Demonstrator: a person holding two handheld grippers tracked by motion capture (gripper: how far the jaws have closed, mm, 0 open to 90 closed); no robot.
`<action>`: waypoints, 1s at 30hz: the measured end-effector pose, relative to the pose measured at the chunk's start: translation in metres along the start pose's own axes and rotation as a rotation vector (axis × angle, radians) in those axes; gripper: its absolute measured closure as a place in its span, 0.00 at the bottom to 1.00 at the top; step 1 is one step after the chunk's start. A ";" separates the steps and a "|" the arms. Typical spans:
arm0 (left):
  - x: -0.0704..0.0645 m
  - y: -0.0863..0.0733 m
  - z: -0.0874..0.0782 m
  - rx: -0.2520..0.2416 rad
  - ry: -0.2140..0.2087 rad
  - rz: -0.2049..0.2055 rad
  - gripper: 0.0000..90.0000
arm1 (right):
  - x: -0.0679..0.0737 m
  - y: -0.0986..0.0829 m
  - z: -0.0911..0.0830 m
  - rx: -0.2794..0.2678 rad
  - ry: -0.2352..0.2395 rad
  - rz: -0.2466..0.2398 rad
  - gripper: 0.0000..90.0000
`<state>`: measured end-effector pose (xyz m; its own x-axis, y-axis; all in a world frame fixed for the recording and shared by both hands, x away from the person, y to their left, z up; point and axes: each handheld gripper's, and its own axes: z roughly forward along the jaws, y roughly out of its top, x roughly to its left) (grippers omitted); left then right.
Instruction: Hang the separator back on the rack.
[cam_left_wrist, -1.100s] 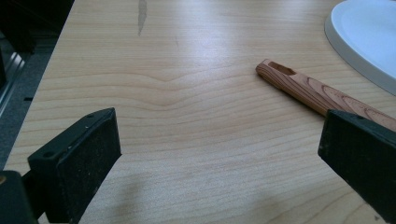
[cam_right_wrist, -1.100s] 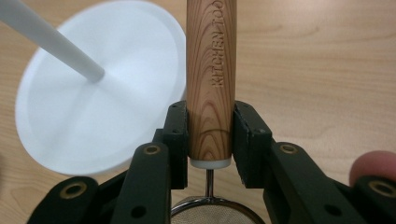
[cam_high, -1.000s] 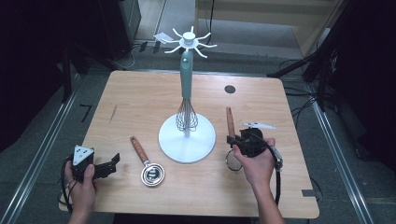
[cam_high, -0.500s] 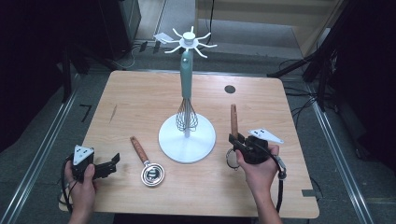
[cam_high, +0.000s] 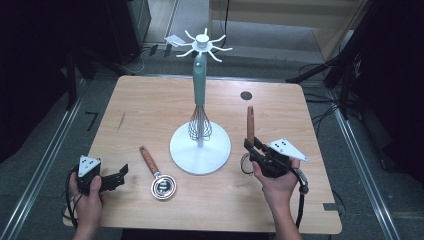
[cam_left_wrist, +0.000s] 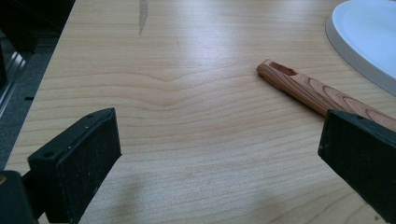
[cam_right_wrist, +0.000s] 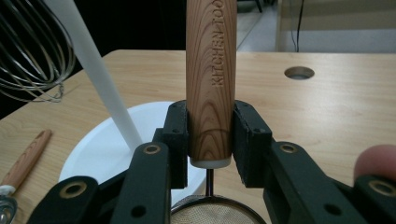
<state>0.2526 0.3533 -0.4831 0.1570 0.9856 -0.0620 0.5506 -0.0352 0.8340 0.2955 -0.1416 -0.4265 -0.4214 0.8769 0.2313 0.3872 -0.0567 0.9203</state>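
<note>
Since a second ago the right gripper (cam_high: 256, 150) has tipped the strainer (cam_high: 249, 127) from lying near-flat by the stand's base to standing almost upright, handle pointing up; the left side has not stirred.

Biggest thing first: the table (cam_high: 150, 105), pale wood, carries the white utensil stand (cam_high: 200, 147) in the middle, its round base broad and its post rising to a crown of hooks (cam_high: 202, 44); a whisk (cam_high: 199, 100) with a green handle already hangs there, wires down against the post — so one utensil looks done. Next, the strainer: in the right gripper view its wooden handle (cam_right_wrist: 211, 70) is pinched squarely between the two black jaws, just above the white collar, with the mesh bowl (cam_right_wrist: 215, 212) below them; it sits just to the right of the base, clear of the hooks and well under them. I'd say the lift is the part that is left — raise it, then catch a hook with the handle's end.

Smaller still, a second wooden-handled utensil (cam_high: 156, 175) lies flat on the table, left of the base, untouched; its handle (cam_left_wrist: 313, 93) shows in the left gripper view. The left gripper (cam_high: 112, 177) rests near the table's near-left corner, jaws wide apart, holding nothing.
</note>
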 end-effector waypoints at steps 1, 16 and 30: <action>0.000 0.000 0.000 0.000 0.000 0.001 0.00 | 0.000 0.001 -0.001 -0.007 0.010 -0.006 0.78; -0.001 0.000 0.000 -0.001 0.002 0.008 0.00 | 0.015 0.011 -0.005 -0.098 0.061 -0.080 0.78; -0.001 0.000 0.000 -0.001 0.006 0.011 0.00 | 0.028 0.031 -0.007 -0.138 0.113 -0.101 0.78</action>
<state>0.2524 0.3525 -0.4832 0.1583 0.9861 -0.0500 0.5478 -0.0456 0.8354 0.2902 -0.1219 -0.3892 -0.5449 0.8226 0.1626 0.2253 -0.0431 0.9733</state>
